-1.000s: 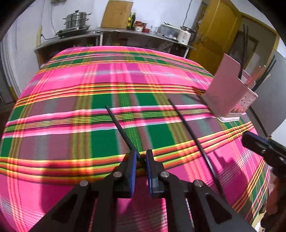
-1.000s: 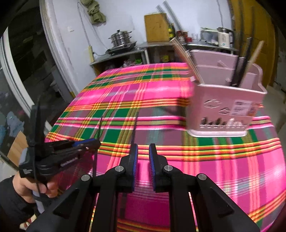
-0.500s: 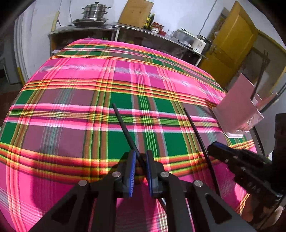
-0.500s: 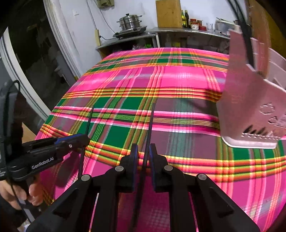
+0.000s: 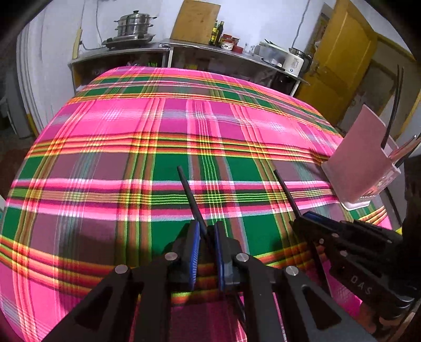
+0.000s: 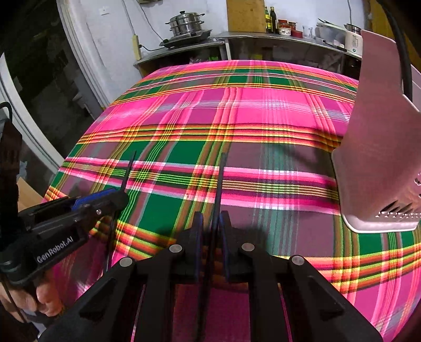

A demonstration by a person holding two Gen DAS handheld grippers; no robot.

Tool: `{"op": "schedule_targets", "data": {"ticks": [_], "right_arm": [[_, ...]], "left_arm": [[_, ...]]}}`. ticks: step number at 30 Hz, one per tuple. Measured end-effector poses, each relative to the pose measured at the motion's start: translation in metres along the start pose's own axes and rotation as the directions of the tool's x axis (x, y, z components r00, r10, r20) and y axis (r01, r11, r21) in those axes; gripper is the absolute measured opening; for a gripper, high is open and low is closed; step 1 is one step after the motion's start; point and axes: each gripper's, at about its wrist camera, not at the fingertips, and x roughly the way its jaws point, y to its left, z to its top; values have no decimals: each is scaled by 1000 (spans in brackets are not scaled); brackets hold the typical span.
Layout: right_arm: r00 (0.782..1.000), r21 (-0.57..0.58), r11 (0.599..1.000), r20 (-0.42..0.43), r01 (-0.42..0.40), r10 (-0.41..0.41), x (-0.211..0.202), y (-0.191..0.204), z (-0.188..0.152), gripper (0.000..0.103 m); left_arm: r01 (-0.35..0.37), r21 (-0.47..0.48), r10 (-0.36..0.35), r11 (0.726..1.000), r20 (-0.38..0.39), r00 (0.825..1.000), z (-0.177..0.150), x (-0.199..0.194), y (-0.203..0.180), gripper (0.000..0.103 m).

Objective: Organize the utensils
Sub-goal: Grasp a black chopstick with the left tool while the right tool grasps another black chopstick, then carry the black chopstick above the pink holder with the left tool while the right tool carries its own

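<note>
The left tool point(image 5: 206, 231) was pinching a black chopstick point(image 5: 190, 196) between its blue pads, the stick slanting up and forward over the plaid cloth of the tabletop point(image 5: 131, 147). The right tool point(image 6: 211, 223) had its jaws nearly together around a second black chopstick point(image 6: 219, 181); the jaws had just been closing a little, and the pads looked to be pressing the stick, which ran straight ahead from the tips. A second earlier the right tool had nothing between its pads and faced the pink utensil holder point(image 6: 379, 163) head-on; now the holder sat at the right edge of its view, near but apart from the tool. In the left wrist view the right tool point(image 5: 302, 221) had come in from the right margin to sit just beside the left one, where before only its tip showed. The left tool's grip on its stick matched the earlier frames.

The holder point(image 5: 360, 163) stood near the right edge of the tabletop, with dark sticks rising from it. Ahead of both tools the cloth lay open as far as the far edge, where a counter with a steel pot point(image 5: 134, 25) stood against the wall. A hand point(image 6: 39, 300) held the left tool at the near left corner.
</note>
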Motion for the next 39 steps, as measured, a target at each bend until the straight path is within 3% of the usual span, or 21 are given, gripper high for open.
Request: {"op": "schedule_targets", "data": {"ticks": [5, 14, 24, 39], "right_arm": [[1000, 2, 1000, -15, 5, -5, 2, -1, 5, 7], [1000, 28, 999, 15, -25, 24, -21, -4, 4, 6], [994, 14, 999, 105, -40, 38, -70, 0, 8, 6], [969, 8, 999, 244, -33, 30, -148, 8, 14, 6]], "left_arm": [[-9, 29, 10, 1000, -9, 1000, 3, 2, -4, 11], [53, 7, -53, 999, -7, 999, 1, -13, -3, 5], [104, 43, -107, 994, 76, 991, 12, -67, -14, 5], [183, 110, -201, 977, 186, 962, 26, -141, -38, 5]]}}
